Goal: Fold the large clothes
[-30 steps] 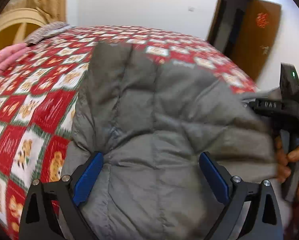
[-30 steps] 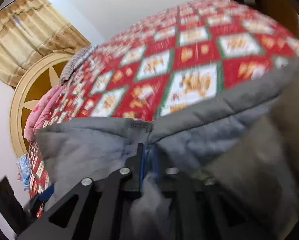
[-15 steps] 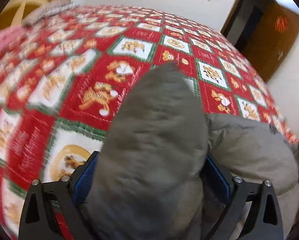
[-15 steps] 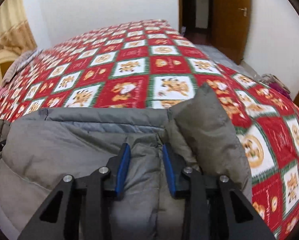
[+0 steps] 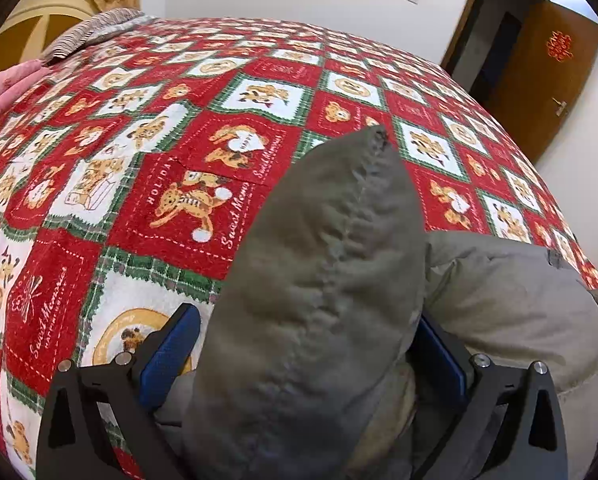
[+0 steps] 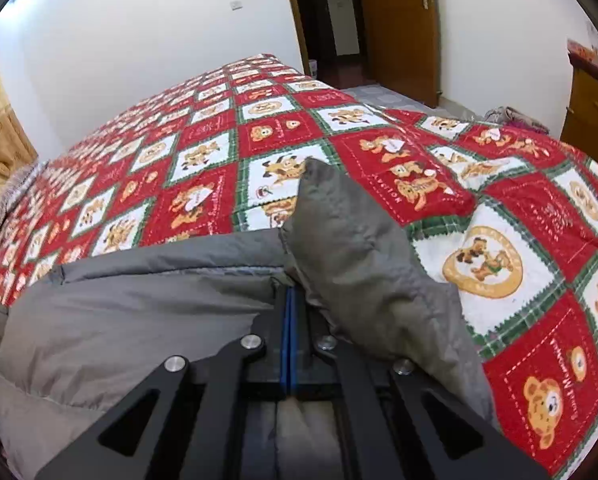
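While the grey puffer jacket (image 5: pixel 511 292) lies bunched at the near edge of the bed (image 5: pixel 203 168), both claws are right down on it. Left gripper (image 5: pixel 307 360) has its blue pads spread as wide as they go, and a thick padded fold of the jacket (image 5: pixel 323 264) stands up between them, rising to a stitched point over the red teddy-bear quilt. The fold fills most of the gap; whether the pads press on it cannot be told.

Over on the other side, the right gripper (image 6: pixel 289 320) has its blue pads squeezed flat together, tips buried at the jacket's edge (image 6: pixel 139 304); whether cloth is pinched between them cannot be told. Another padded flap (image 6: pixel 351 248) stands up just beside those fingers, leaning over the quilt. Far across the bed, a wooden door (image 6: pixel 399 24) stands by the white wall.
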Action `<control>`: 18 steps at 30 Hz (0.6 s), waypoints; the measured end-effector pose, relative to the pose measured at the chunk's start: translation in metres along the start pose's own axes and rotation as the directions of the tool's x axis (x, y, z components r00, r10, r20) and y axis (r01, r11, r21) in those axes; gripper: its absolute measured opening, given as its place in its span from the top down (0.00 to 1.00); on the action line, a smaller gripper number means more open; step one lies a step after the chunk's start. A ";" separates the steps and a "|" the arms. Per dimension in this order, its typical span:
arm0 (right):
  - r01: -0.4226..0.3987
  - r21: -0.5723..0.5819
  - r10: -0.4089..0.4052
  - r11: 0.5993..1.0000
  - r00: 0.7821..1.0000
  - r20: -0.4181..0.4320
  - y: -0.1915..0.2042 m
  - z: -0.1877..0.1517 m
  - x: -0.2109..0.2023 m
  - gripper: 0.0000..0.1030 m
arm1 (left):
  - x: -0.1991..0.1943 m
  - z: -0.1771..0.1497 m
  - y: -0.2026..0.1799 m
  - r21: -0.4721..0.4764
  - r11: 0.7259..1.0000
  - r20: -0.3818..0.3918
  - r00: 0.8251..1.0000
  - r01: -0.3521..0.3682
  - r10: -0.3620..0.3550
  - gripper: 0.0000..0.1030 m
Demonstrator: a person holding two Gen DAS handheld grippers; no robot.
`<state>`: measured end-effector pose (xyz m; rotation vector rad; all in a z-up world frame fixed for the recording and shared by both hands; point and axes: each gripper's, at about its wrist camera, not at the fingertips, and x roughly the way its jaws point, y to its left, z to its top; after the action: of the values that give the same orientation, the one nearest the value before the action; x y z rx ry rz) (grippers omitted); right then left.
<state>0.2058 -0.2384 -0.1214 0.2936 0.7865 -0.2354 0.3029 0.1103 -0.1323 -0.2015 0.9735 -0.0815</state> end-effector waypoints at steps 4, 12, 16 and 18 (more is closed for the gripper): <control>0.036 -0.107 -0.041 0.994 0.998 -0.044 0.003 0.003 -0.028 0.99 | -0.061 -0.007 0.028 0.015 0.993 0.044 0.993 0.113 -0.114 0.01; -0.228 -0.182 0.247 0.957 0.965 0.088 0.049 -0.073 -0.148 0.87 | -0.140 -0.077 0.088 -0.056 0.980 0.136 0.974 0.192 -0.183 0.01; -0.350 -0.198 0.353 0.915 0.935 -0.021 0.099 -0.106 -0.136 0.87 | -0.112 -0.096 0.090 -0.200 0.921 0.078 0.942 0.335 -0.326 0.01; -0.350 -0.202 0.353 0.914 0.935 -0.026 0.114 -0.113 -0.126 0.87 | -0.101 -0.101 0.086 -0.239 0.901 0.073 0.932 0.362 -0.355 0.01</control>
<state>0.0814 -0.0804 -0.0858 0.2342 0.7260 0.1838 0.1604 0.1969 -0.1232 -0.6135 0.9081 -0.2957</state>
